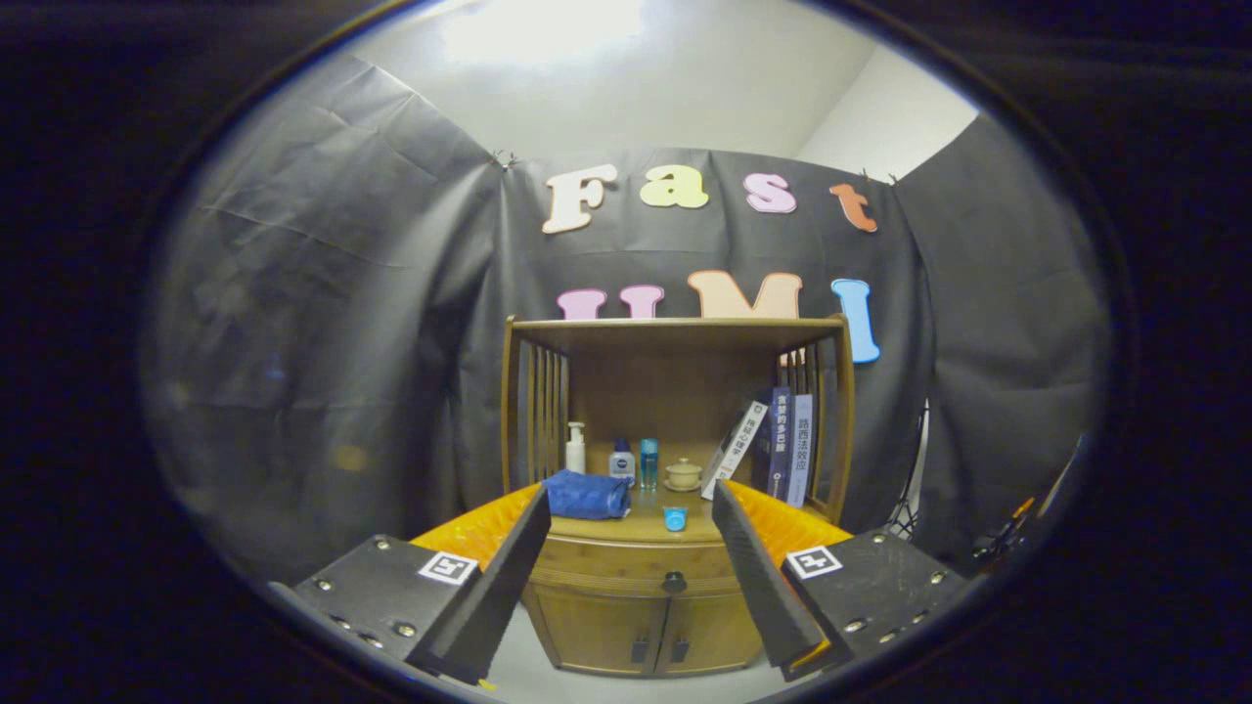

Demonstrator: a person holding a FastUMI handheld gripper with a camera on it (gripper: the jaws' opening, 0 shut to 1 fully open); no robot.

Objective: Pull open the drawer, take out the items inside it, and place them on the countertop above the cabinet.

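- Gripper [626,548] hung well back from the cabinet [641,626], jaws wide apart, holding nothing.
- Drawer [636,562] sat shut under the counter [636,528], framed between the jaws and beyond them; its dark knob [674,583] was the only pull point.
- Risk: the knob looked small and round. Off-centre closure could slip off it, or tug skewed and bind the drawer.
- Risk: the counter was already crowded. Blue cloth [585,494] lay at the front left, small blue cup [675,518] near the front edge; behind them a pump bottle [576,448], two small bottles [635,462] and a lidded ceramic pot [683,475]. Little free space, so setting items down might knock the cup off or tip a bottle.
- Risk: books [778,445] leaned at the right of the shelf; a bump could topple them.
- Hidden: drawer contents unknown, so item count, shape and grasp couldn't be judged.
- Cabinet base and lower doors [646,636] were partly cut off by the jaws.
- Dim light and fisheye warp made the drawer seam hard to trace.
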